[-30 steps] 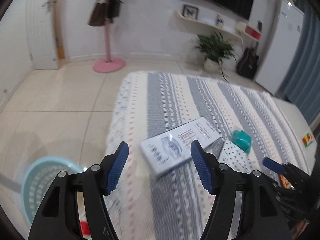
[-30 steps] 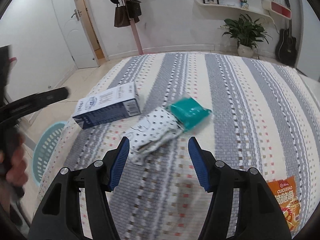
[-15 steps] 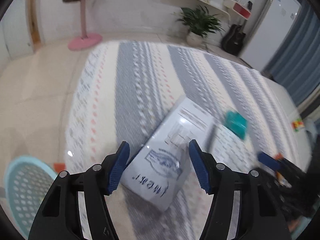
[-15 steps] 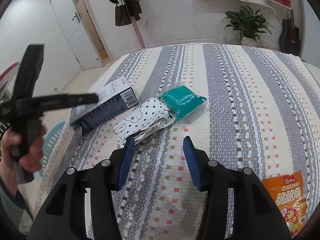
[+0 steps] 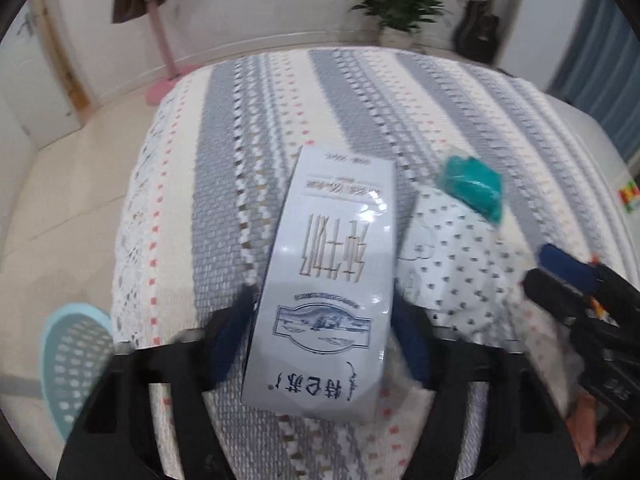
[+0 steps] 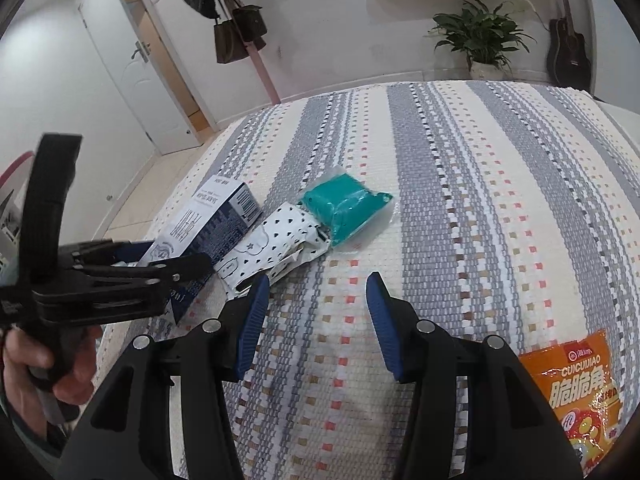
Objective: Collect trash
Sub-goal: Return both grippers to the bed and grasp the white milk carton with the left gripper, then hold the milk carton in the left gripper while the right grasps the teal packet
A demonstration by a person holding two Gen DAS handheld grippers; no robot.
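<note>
A white and blue carton (image 5: 328, 280) lies on the striped bed cover, also visible in the right wrist view (image 6: 208, 232). My left gripper (image 5: 320, 336) straddles its near end, a finger on each side; I cannot tell whether the pads press it. A white dotted wrapper (image 5: 452, 264) and a teal packet (image 5: 472, 184) lie to its right, also in the right wrist view (image 6: 272, 244) (image 6: 344, 208). My right gripper (image 6: 316, 320) is open and empty, just short of the dotted wrapper. An orange snack bag (image 6: 576, 396) lies at the right.
A light blue perforated basket (image 5: 76, 364) stands on the tiled floor left of the bed. The bed cover (image 6: 480, 200) stretches far and right. A coat stand (image 6: 260, 60), a door, a plant (image 6: 480, 40) and a guitar line the back wall.
My left gripper has moved forward and down over the carton, its fingers now either side of it. My right gripper has moved a little closer to the dotted wrapper.
</note>
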